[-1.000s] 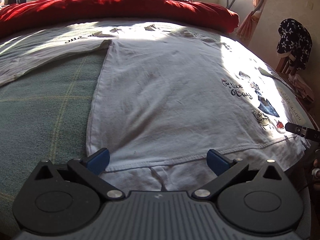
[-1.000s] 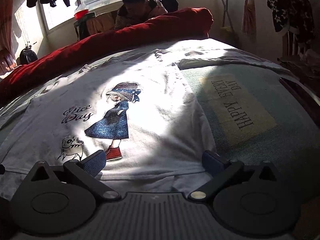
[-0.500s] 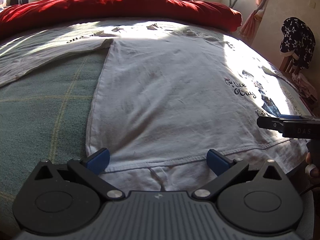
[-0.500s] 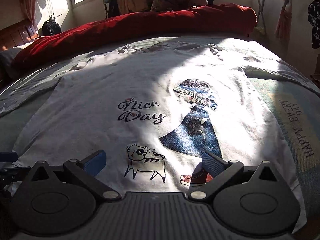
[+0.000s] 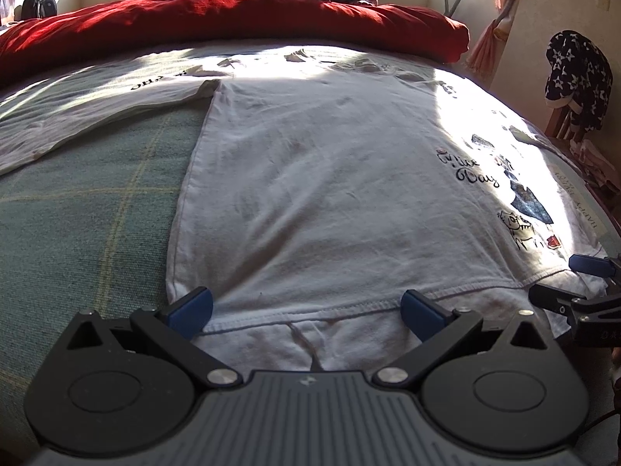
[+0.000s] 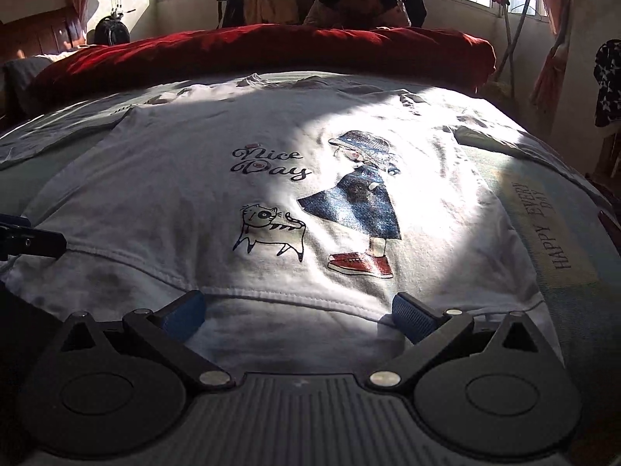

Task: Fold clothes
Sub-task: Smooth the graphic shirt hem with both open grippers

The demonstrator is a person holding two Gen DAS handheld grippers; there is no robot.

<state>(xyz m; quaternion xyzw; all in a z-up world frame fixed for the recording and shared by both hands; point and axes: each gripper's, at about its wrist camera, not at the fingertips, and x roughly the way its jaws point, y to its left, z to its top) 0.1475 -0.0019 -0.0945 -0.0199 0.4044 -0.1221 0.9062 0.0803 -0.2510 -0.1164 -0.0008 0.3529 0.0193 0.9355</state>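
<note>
we see a white t-shirt (image 6: 186,209) spread flat, print side up, on a bed with a pale green checked cover (image 5: 89,194); its hem lies nearest to us and its neck toward the far red quilt (image 6: 271,50). the print shows the words "nice day", a small cat and a figure in a blue dress and red shoes, part in sun and part in shade. our left claw (image 5: 306,308) stands wide, its blue pads apart over the hem near the shirt's left corner, gripping nothing. our right claw (image 6: 299,316) is wide too, poised at the hem below the cat and the red shoes, with no cloth between its pads. each claw shows at the edge of the other's view, so they are side by side along the hem. a second pale garment (image 5: 77,116) lies beyond the shirt's left sleeve. at the right of the shirt the cover reads "happy every day". a person (image 6: 357,4) sits behind the quilt by the window.
</note>
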